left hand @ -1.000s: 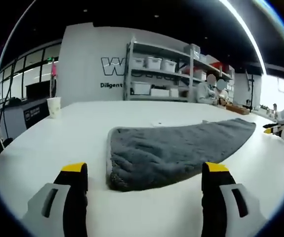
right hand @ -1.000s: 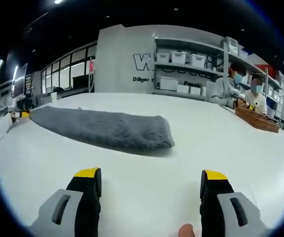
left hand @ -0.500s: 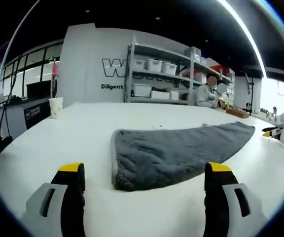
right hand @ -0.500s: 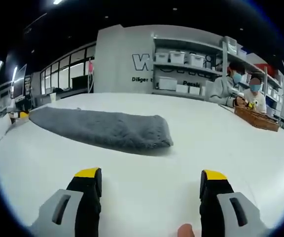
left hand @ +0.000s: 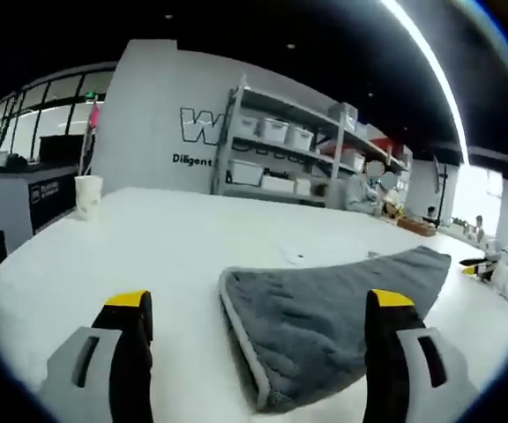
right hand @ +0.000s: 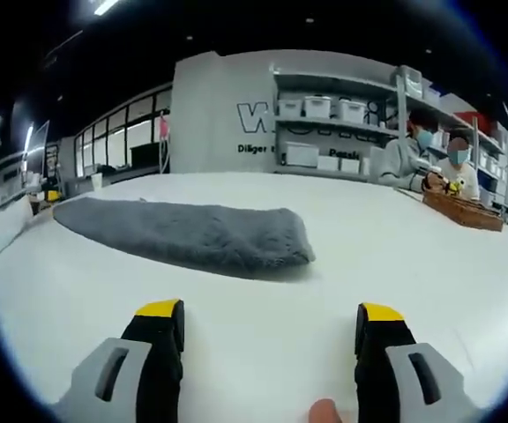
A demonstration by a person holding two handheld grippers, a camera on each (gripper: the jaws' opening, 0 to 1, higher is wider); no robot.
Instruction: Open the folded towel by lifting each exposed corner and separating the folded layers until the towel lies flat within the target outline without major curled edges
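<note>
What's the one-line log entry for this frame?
towel: folded, on table | left gripper: open, at towel end | right gripper: open, short of towel

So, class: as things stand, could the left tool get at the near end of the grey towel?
Probably yes. The left tool is open, and the towel's near end lies between its jaws on the bare white table, with nothing in between.

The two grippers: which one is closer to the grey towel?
The left gripper: the towel end lies between its jaws. The right gripper has bare table before it.
</note>
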